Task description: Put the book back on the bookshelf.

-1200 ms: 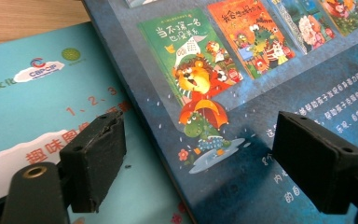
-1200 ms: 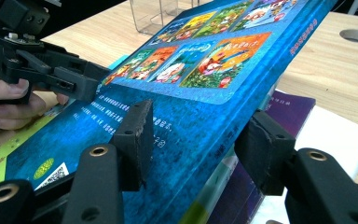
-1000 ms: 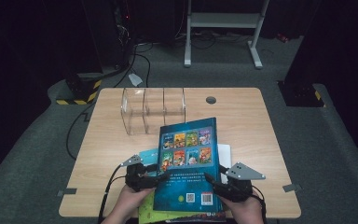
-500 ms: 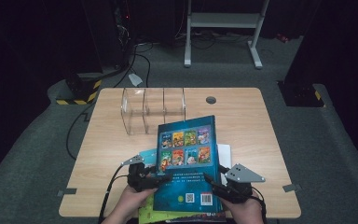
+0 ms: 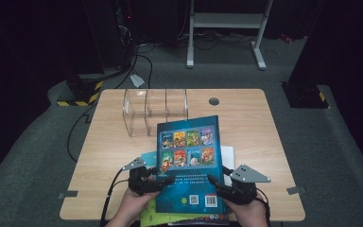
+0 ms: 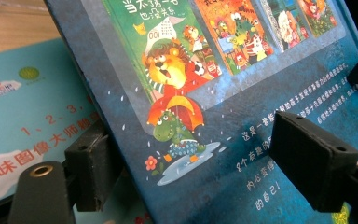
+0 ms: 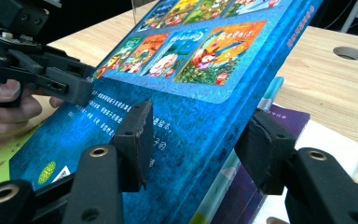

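A blue picture book [image 5: 189, 161] is held tilted up above the table's near edge, back cover towards me. My left gripper [image 5: 163, 182] clamps its left edge. In the left gripper view [image 6: 191, 158] one pad lies on the cover [image 6: 223, 93] and the other sits under the edge; the jaws have just been closing a little with the book between them. My right gripper [image 5: 215, 182] grips the right edge. Seen from the right gripper [image 7: 196, 144], one pad presses the cover [image 7: 191, 93] and the other sits beneath the spine.
A clear acrylic rack [image 5: 153, 111] stands on the wooden table [image 5: 264, 132] behind the book. Under the book lie a teal book [image 6: 28, 116], a green one [image 5: 170, 220], a purple one [image 7: 289, 121] and a white one [image 5: 228, 158]. A cable hole [image 5: 213, 101] is behind.
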{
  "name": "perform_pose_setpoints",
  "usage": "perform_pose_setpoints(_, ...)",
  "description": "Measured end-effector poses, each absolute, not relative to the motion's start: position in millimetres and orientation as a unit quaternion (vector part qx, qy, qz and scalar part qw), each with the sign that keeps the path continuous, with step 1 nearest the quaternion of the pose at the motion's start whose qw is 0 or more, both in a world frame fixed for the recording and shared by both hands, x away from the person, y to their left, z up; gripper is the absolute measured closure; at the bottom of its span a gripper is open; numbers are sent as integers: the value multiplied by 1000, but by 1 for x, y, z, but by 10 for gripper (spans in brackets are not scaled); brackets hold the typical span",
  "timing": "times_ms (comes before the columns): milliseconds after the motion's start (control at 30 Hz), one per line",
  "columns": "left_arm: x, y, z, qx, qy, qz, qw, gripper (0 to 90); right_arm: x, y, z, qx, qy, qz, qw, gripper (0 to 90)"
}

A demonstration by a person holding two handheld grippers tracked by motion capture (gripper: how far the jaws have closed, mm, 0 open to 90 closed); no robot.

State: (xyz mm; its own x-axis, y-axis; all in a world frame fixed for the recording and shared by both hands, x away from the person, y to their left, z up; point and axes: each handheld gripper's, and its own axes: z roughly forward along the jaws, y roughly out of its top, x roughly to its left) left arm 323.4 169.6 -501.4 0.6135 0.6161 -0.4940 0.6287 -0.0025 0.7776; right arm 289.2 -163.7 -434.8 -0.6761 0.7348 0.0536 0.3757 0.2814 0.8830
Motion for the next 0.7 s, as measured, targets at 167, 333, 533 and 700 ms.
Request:
perform_pose_setpoints(167,322,170,-498,709,438,3,553,221,289,-165,-434,360,775,486,185,475)
perform_pose_setpoints(333,317,169,-492,707,430,26,560,252,290,-167,-433,362,770,491,185,485)
perform_pose_setpoints(533,312,170,-486,705,422,49,568,292,288,-167,-429,361,762,501,194,499)
perform_pose_setpoints(700,309,172,-480,703,413,76,573,331,288,-167,-427,364,758,503,198,505)
